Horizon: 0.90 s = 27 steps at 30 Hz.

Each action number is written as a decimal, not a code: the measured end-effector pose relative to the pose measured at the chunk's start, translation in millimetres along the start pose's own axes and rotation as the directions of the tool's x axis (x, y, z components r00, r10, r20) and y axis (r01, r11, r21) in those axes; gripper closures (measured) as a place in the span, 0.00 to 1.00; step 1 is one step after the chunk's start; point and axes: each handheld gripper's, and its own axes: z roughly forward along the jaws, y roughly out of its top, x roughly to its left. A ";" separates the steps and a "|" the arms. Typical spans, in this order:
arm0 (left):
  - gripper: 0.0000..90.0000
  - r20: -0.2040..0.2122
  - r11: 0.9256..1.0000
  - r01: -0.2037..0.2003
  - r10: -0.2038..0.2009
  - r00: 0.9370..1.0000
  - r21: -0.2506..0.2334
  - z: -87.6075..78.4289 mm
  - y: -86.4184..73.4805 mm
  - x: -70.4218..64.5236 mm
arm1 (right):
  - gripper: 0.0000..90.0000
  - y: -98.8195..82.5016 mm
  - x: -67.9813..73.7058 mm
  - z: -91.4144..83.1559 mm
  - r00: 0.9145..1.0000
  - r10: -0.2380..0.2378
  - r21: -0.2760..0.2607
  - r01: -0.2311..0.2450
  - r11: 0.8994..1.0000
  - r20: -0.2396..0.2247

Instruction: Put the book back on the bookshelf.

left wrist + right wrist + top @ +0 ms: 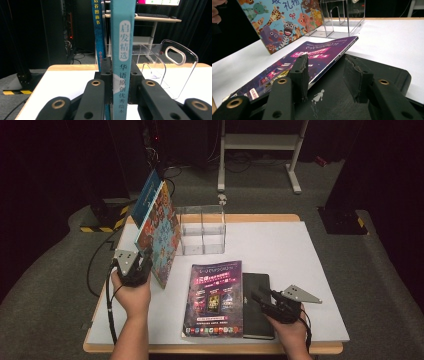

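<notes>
Teal picture book (123,50) spine clamped, left gripper (120,82) | right gripper (329,75) agape

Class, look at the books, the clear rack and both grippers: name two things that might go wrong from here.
1. The left gripper pinches the picture book only at its spine while it stands on edge; it may swing or slip and knock the clear rack close behind it.
2. The right gripper is open over the black notebook, whose edge the magazine overlaps; closing here might nudge or lift the magazine too.
</notes>
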 end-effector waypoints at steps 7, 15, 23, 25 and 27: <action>0.88 -0.026 1.000 -0.020 0.020 0.999 0.001 6.7 1.5 -6.1 | 0.61 0.7 0.4 0.2 1.000 0.003 -0.003 -0.003 1.000 -0.007; 0.88 -0.034 1.000 -0.003 0.003 0.999 0.004 15.1 3.8 -7.7 | 0.61 1.1 0.6 0.4 1.000 0.002 -0.003 -0.002 1.000 -0.009; 0.88 -0.043 1.000 0.013 -0.013 0.999 0.001 16.9 3.6 -6.9 | 0.61 1.0 1.3 1.0 1.000 0.000 -0.001 0.000 1.000 -0.011; 0.88 -0.043 1.000 0.013 -0.013 0.999 0.002 16.8 3.6 -7.4 | 0.61 0.9 1.7 1.3 1.000 -0.003 0.001 0.003 1.000 -0.010; 0.88 -0.048 1.000 0.012 -0.012 0.999 0.001 16.7 3.4 -7.4 | 0.61 0.9 1.9 1.3 1.000 -0.003 0.002 0.003 1.000 -0.010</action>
